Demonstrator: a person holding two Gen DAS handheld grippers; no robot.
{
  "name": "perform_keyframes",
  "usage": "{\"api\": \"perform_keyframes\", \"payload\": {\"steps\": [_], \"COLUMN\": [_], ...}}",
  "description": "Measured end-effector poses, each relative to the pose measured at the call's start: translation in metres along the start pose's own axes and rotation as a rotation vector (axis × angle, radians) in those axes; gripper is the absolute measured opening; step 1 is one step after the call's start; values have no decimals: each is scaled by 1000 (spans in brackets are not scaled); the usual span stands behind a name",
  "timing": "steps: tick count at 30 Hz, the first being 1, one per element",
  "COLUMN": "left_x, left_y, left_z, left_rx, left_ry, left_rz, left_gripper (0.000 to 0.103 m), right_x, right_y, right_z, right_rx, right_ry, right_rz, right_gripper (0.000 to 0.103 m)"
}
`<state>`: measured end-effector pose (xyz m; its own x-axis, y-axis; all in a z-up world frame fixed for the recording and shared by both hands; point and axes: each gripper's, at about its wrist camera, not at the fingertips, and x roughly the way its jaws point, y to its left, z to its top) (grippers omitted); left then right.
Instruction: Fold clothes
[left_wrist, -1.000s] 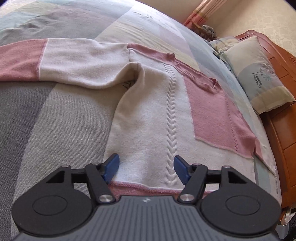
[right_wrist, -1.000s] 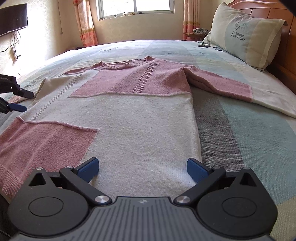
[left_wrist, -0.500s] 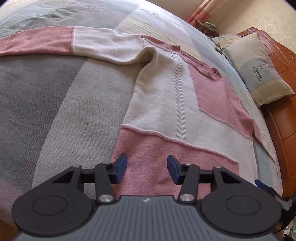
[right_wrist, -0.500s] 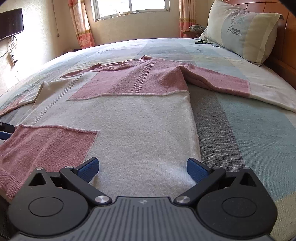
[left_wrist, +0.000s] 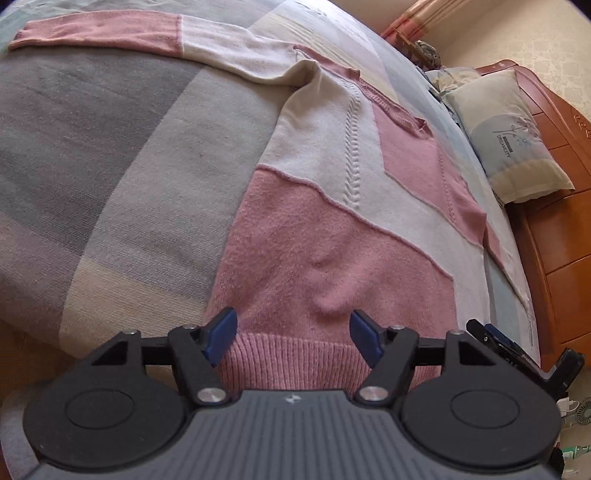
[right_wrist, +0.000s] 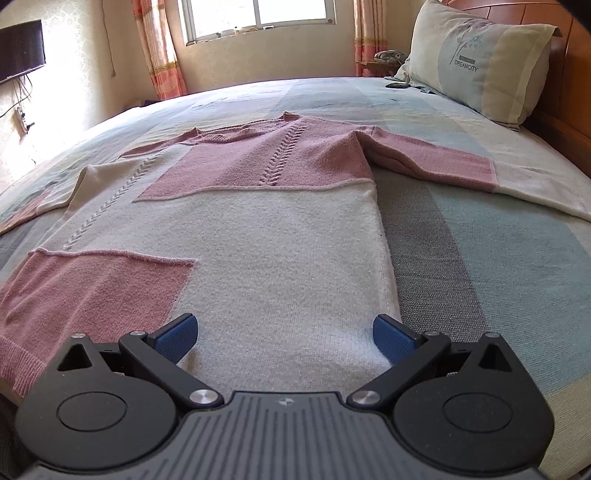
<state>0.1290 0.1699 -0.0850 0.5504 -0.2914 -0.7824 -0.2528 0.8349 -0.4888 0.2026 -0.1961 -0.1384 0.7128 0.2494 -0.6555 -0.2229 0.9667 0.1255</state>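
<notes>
sweater (left_wrist: 332, 236): flat on bed (left_wrist: 122, 158), sleeves out
left gripper (left_wrist: 293, 338): opening over pink hem at 6 o'clock, nothing clamped
right gripper (right_wrist: 284, 338): wide apart over white hem

The left gripper (left_wrist: 294, 341) tilts steeply down over the sweater's (left_wrist: 314, 251) pink ribbed hem, jaws opening and pressing nothing, while the right gripper (right_wrist: 285, 339) hangs wide-jawed over the sweater's cream corner, gripping nothing.
</notes>
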Motion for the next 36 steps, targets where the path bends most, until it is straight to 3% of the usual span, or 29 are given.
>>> {"api": "perform_keyframes", "payload": {"steps": [6, 11, 13, 17, 23, 27, 29, 32, 36], "left_x": [7, 37, 43, 31, 38, 79, 102, 138, 142], "left_y": [-44, -63, -64, -65, -111, -133, -136, -120, -95], "left_z": [12, -13, -26, -30, 28, 72, 86, 101, 103], "left_rx": [137, 288, 331, 334, 466, 486, 505, 489, 482], "left_ry": [-88, -115, -129, -75, -237, -276, -294, -240, -268], "left_rz": [-69, 26, 62, 88, 63, 95, 159, 223, 149], "left_gripper": [72, 71, 77, 77, 83, 83, 83, 85, 90], "right_x": [3, -2, -7, -22, -26, -26, -27, -29, -30], "right_y": [10, 9, 12, 13, 14, 14, 16, 17, 21], "right_z": [-3, -2, -6, -19, -26, -26, -27, -27, -8], "right_rx": [-50, -55, -86, -122, -139, -133, -132, -138, -132], "right_ry": [-5, 24, 45, 51, 27, 23, 20, 29, 75], "right_rz": [-40, -30, -31, -16, -19, -22, -29, -42, -63], "right_gripper": [103, 103, 103, 103, 103, 103, 103, 103, 103]}}
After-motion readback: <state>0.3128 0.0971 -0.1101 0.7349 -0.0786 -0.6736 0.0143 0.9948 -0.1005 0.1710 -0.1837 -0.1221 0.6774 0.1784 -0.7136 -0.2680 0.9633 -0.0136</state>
